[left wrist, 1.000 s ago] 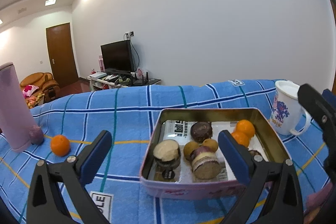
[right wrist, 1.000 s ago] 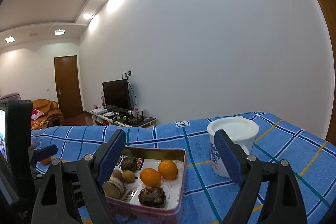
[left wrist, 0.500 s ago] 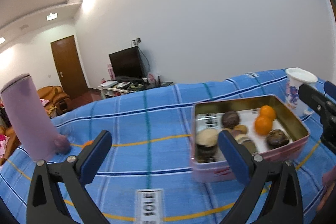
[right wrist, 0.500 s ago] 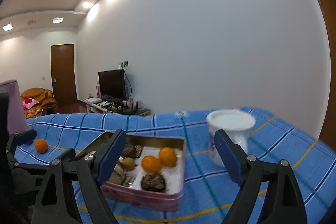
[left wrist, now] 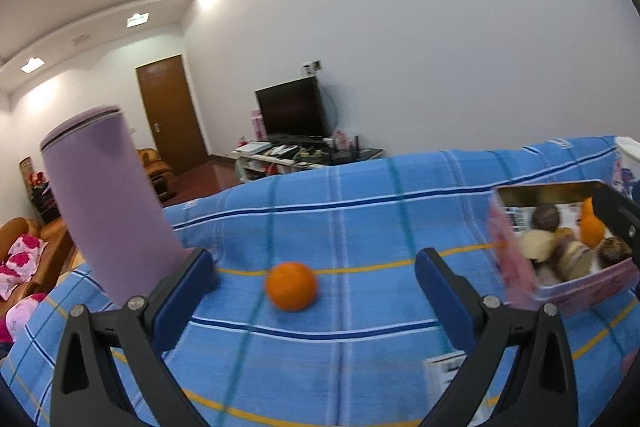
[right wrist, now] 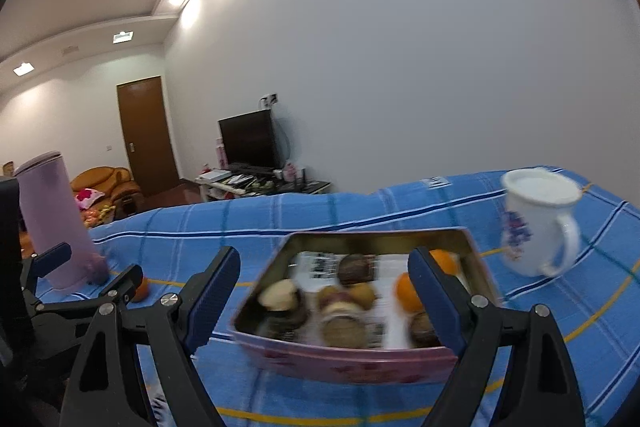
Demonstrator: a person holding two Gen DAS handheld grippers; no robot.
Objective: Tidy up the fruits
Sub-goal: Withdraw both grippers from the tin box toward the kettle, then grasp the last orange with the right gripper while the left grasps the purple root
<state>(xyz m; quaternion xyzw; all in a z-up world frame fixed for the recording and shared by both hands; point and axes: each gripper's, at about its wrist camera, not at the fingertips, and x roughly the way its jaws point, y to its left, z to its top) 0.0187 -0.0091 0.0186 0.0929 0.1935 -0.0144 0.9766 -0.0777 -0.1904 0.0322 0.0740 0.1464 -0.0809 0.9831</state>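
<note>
A loose orange lies on the blue checked cloth, straight ahead of my left gripper, which stands open with nothing between its fingers. In the right wrist view that same orange peeks out behind the left gripper's finger. A pink tin holds two oranges and several brown and cream round pieces. My right gripper hangs open just in front of the tin, holding nothing. The tin sits at the right edge of the left wrist view.
A tall lilac flask stands left of the loose orange, close to the left finger. A white mug with a blue print stands right of the tin. Beyond the table are a TV stand, a door and a sofa.
Both grippers have swung left. The loose orange went from the far left to the middle of the left view; the tin slid to its right edge. Both stayed open.
</note>
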